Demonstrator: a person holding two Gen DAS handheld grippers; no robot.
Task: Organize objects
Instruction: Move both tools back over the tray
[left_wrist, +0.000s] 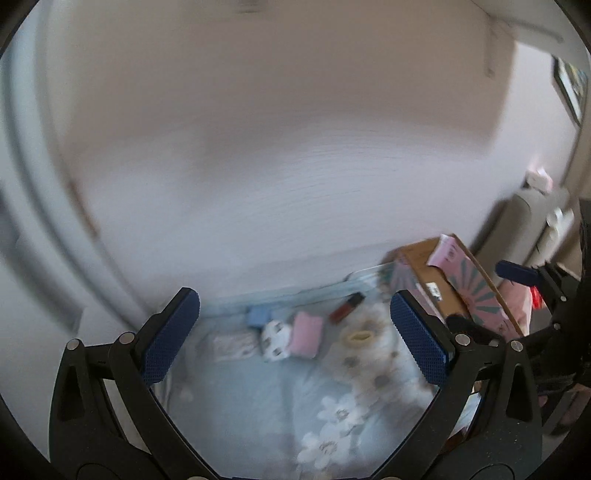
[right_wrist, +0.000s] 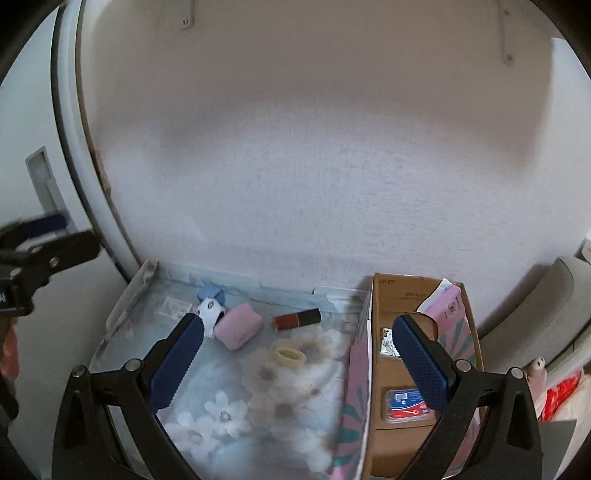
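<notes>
Clutter sits along the far edge of a glass-topped bench (right_wrist: 122, 314) with a flowered blue cloth under the glass, pushed against a pale textured wall (right_wrist: 295, 166). At the far left a flat printed packet (right_wrist: 176, 306) lies on the glass; next come a blue block (right_wrist: 211, 293), a white patterned roll (right_wrist: 211, 314) touching it, and a pink roll (right_wrist: 238, 329) just beside that one. Both rolls look soft and light — a pinch across the middle should hold them, though they will squash. Further right lies a red tube with a dark cap (right_wrist: 297, 319), probably a lip product: hard, smooth, likely to roll, so best taken across its body, not by the ends. Nearer the cameras lies a cream hair tie (right_wrist: 289, 356), limp and thin, best picked up by its rim. At the right end stands an open cardboard box (right_wrist: 388, 295) with pink patterned sides; a red-and-blue packet (right_wrist: 404, 404) and something foil-like already lie inside, which suggests it is where the loose things should go.

The left gripper (left_wrist: 295, 336) hangs above the bench with its fingers spread wide and nothing between them. The right gripper (right_wrist: 295, 358) is likewise spread and empty, one finger over the white roll, the other over the box. The left view is blurred. A curved white door frame (right_wrist: 70, 147) rises at the left, and a grey cushioned seat (right_wrist: 546, 314) sits beyond the box.
</notes>
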